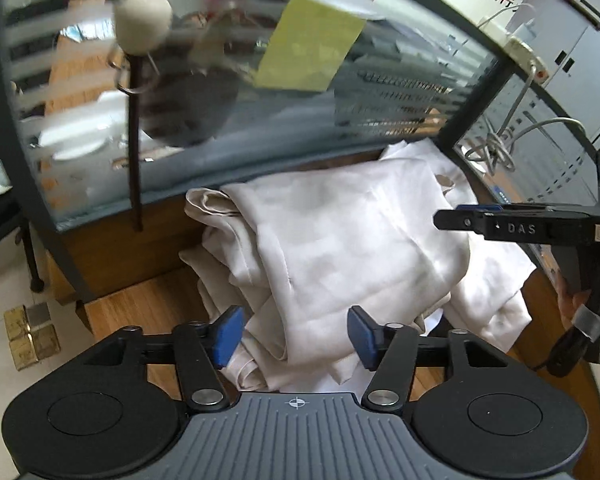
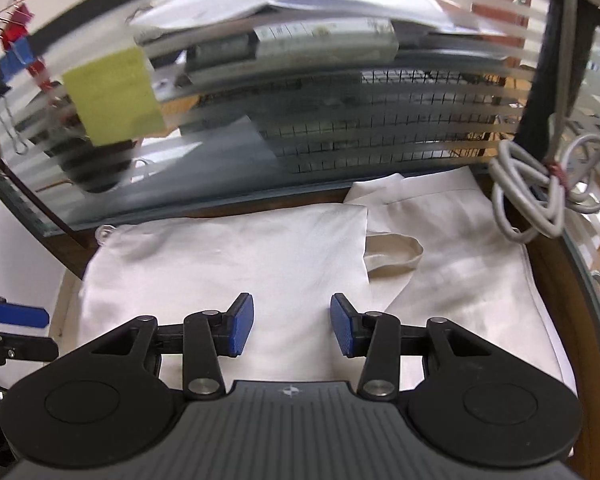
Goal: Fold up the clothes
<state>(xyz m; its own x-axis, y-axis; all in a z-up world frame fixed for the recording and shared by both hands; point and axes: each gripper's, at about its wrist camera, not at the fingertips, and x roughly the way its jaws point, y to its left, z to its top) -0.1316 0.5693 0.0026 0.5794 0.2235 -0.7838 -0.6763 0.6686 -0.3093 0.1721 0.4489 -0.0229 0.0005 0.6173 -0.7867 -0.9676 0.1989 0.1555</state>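
Observation:
A pale white garment lies bunched in loose folds on the wooden desk against a glass partition. In the left wrist view my left gripper is open, its blue pads on either side of the garment's near folds without pressing them. The right wrist view shows the garment lying flatter, with a beige loop sticking out from under a folded layer. My right gripper hovers open over the cloth's near part. Each gripper shows at the edge of the other's view: right gripper, left gripper.
A striped glass partition with a yellow note stands right behind the cloth. Coiled grey cables hang at the right corner post. A dark stick with a round pale knob leans at the left. Tiled floor lies beyond the desk's left edge.

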